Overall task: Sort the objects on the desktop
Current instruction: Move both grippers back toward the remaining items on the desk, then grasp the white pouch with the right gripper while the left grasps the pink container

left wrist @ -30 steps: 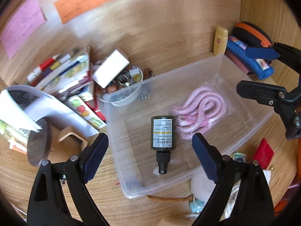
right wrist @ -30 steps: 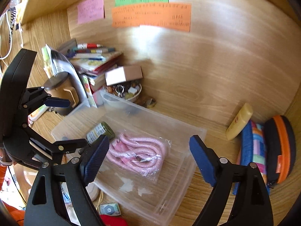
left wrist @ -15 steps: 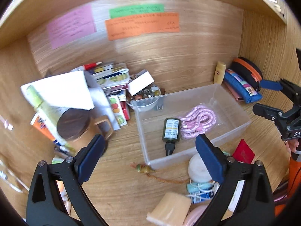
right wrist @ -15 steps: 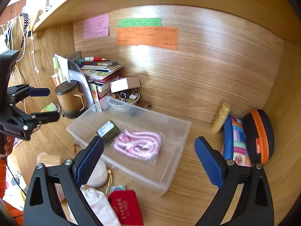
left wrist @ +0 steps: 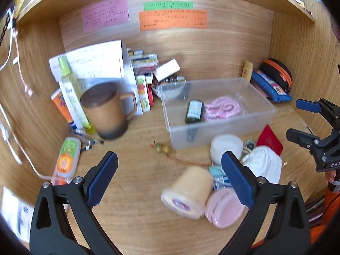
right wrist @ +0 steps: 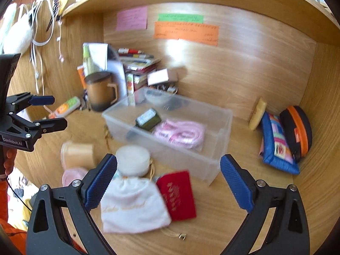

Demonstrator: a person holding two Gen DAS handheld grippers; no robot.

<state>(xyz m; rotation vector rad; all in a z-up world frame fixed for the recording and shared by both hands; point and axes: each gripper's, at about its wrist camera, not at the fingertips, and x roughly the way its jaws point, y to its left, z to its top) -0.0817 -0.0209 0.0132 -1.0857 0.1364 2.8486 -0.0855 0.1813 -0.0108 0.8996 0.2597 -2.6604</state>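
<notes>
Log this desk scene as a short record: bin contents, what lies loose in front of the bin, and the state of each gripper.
bin: clear plastic bin
in bin: dark green bottle, pink rope
loose in front: white pouch, red booklet, white round tub
left gripper: open, empty
right gripper: open, empty

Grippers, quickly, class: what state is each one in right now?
Left gripper: open, nothing between its blue pads, above the wooden desk.
Right gripper: open, holding nothing, above the white cloth pouch.
</notes>
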